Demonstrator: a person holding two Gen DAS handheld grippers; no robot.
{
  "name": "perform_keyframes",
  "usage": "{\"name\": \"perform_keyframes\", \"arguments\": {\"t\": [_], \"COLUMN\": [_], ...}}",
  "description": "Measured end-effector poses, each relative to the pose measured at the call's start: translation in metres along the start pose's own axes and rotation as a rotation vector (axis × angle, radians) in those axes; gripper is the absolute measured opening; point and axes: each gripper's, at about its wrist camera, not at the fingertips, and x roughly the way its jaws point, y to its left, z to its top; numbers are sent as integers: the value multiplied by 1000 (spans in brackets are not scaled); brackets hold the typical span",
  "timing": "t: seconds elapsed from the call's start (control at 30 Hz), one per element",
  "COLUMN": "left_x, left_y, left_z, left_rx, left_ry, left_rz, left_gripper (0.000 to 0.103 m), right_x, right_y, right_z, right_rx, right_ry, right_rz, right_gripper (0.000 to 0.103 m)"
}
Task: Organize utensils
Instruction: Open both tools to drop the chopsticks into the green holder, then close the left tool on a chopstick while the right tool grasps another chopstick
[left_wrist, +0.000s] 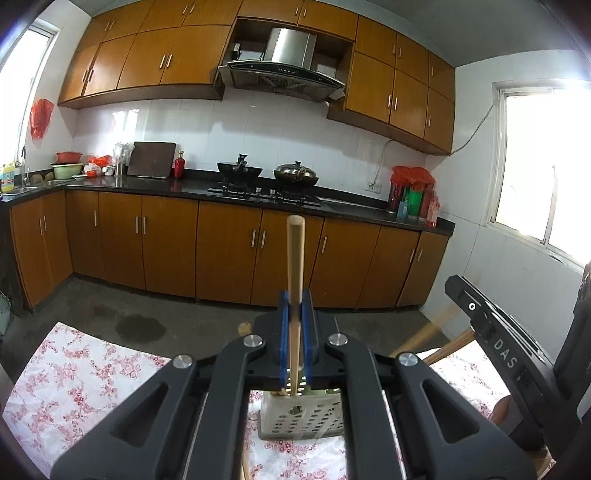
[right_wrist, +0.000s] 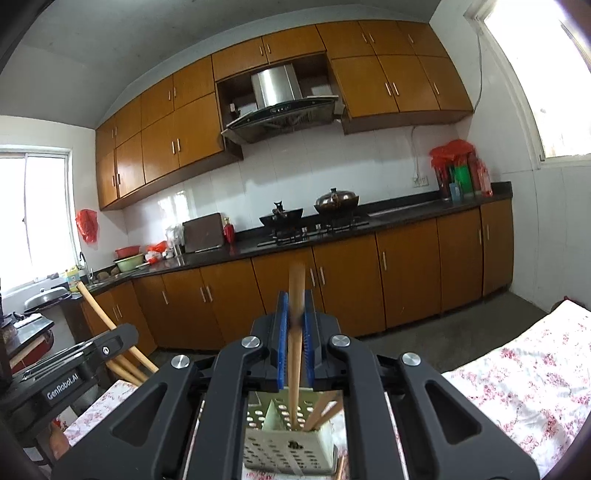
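My left gripper (left_wrist: 295, 306) is shut on a wooden utensil handle (left_wrist: 295, 266) that stands upright, its lower end reaching into a pale perforated utensil holder (left_wrist: 303, 417) on the flowered tablecloth (left_wrist: 81, 384). My right gripper (right_wrist: 295, 310) is shut on another wooden handle (right_wrist: 295, 332), blurred at its top, whose lower end goes into the same holder (right_wrist: 288, 446). More wooden handles (right_wrist: 325, 410) lean in the holder. The right gripper's body shows in the left view (left_wrist: 495, 332), the left gripper's body in the right view (right_wrist: 74, 365).
The holder stands on a table with a flowered cloth (right_wrist: 517, 387). Beyond a strip of concrete floor (left_wrist: 147, 314) are brown kitchen cabinets (left_wrist: 229, 254), a dark counter with a stove, wok (left_wrist: 240, 171) and lidded pot (left_wrist: 295, 173), and windows on both sides.
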Motion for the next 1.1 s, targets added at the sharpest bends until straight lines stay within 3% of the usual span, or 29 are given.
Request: {"name": "perform_keyframes", "arguments": {"t": [0.3, 0.4, 0.47, 0.57, 0.63, 0.73, 0.9, 0.97, 1.1], "left_x": [-58, -81, -88, -82, -69, -59, -46, -44, -39], "left_y": [18, 29, 38, 52, 64, 73, 76, 73, 65], "left_z": [4, -10, -29, -76, -113, -150, -191, -199, -211], "left_rx": [-46, -52, -50, -27, -39, -60, -82, -83, -61], "left_ry": [-55, -41, 5, 143, 276, 390, 509, 535, 579], "left_rz": [-25, -3, 22, 64, 67, 66, 39, 32, 16], "left_gripper": [23, 27, 29, 29, 28, 28, 27, 23, 17], "right_x": [-57, -73, -71, -54, -42, -33, -22, -21, -26], "right_y": [-11, -24, -35, -48, -52, -45, -32, -33, -49], "right_z": [13, -5, -29, -85, -128, -167, -186, -184, -182], "right_rx": [-27, -54, -71, -80, -53, -39, -93, -109, -77], "right_ry": [-12, 59, 175, 427, 601, 725, 763, 755, 751], "right_rz": [-32, -85, -114, -124, -94, -65, -100, -134, -169], "right_gripper": [9, 18, 23, 24, 24, 24, 22, 10, 8]}}
